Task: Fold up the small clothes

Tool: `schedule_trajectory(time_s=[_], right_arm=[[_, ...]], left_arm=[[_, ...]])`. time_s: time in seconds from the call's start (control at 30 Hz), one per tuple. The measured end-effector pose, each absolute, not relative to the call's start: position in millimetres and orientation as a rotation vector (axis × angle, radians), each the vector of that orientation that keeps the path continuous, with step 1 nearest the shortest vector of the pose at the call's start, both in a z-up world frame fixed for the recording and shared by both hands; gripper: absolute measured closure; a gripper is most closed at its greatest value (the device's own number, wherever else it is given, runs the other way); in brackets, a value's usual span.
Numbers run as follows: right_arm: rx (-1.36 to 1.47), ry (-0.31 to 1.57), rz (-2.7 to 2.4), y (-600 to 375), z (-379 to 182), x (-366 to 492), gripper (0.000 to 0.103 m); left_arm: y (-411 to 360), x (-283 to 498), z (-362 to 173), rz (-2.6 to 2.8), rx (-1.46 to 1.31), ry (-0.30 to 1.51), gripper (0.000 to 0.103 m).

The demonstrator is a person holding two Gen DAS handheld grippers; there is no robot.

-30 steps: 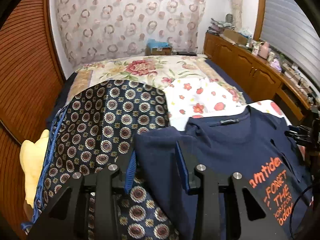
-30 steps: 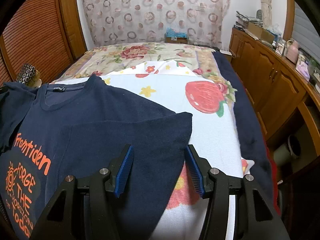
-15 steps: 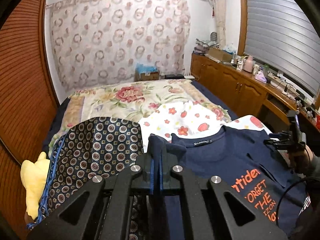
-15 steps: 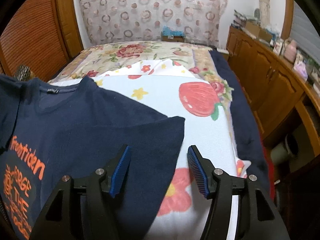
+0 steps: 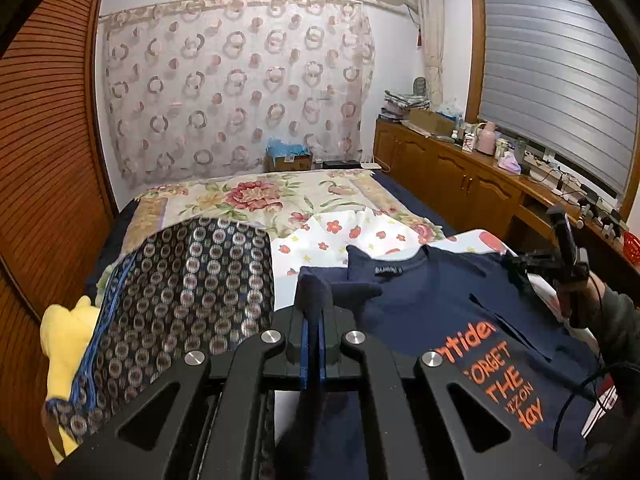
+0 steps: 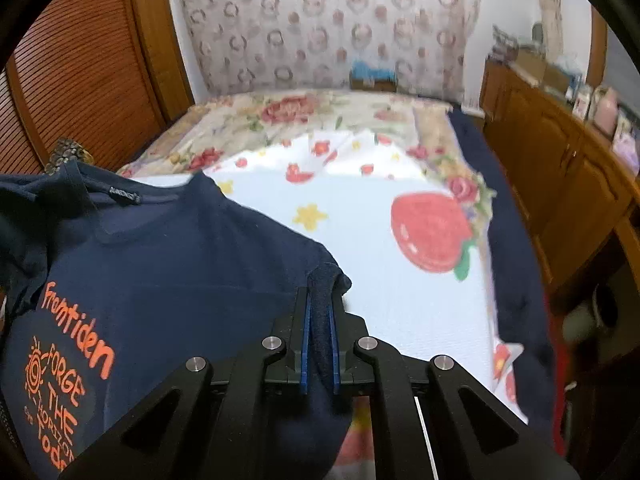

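A navy T-shirt [image 5: 432,300] with orange lettering lies face up on the bed. My left gripper [image 5: 313,312] is shut on its left sleeve, and the pinched fabric stands up between the blue pads, lifted off the bed. In the right wrist view my right gripper [image 6: 320,300] is closing on the T-shirt [image 6: 180,264], with the bunched right sleeve edge pressed between its pads. The left wrist view also shows the right gripper [image 5: 536,264] at the shirt's far side, held by a person's hand [image 5: 580,300].
A dark cloth with ring patterns [image 5: 192,280] and a yellow item [image 5: 64,332] lie left of the shirt. A white strawberry-print sheet [image 6: 380,248] covers the floral bedspread [image 5: 256,196]. Wooden cabinets [image 5: 460,172] line the right side, and a louvred wooden door [image 5: 48,160] stands at the left.
The left gripper shut on the left sleeve, then rose and tilted up with it. The right gripper stayed in place and shut on the right sleeve, bunching the fabric.
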State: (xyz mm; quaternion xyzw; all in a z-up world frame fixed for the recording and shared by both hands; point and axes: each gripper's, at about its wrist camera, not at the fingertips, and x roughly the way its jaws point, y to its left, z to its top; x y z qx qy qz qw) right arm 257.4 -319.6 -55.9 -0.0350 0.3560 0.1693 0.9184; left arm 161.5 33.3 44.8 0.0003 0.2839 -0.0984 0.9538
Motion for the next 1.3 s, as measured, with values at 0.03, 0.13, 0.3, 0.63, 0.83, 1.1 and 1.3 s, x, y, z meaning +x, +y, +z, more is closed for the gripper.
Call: schedule_trajectory(time_s=[0.03, 0.13, 0.3, 0.63, 0.83, 1.1, 1.3], right_arm=[[-0.058, 0.704, 0.358, -321, -50, 249, 0.096], [-0.044, 0.613, 0.370, -322, -29, 217, 0.096], [-0.063, 0.492, 0.386, -324, -4, 146, 0.096], [-0.009, 0.471, 0.431, -367, -15, 25, 0.096], [-0.043, 0.511, 0.424, -388, 0, -13, 0.096], [-0.090, 0.609, 0.454, -372, 9, -36, 0.096], [-0.161, 0.643, 0.380, -366, 12, -32, 0.090]], left_arm=[[33, 154, 44, -0.202, 0.002, 0.573, 0.099], [30, 132, 45, -0.210, 0.004, 0.555, 0.099], [31, 88, 45, -0.214, -0.004, 0.528, 0.099], [41, 7, 27, -0.206, -0.044, 0.559, 0.099], [46, -22, 38, -0.194, -0.019, 0.547, 0.099], [55, -43, 32, -0.148, 0.011, 0.568, 0.076], [76, -35, 33, -0.029, 0.008, 0.557, 0.047]])
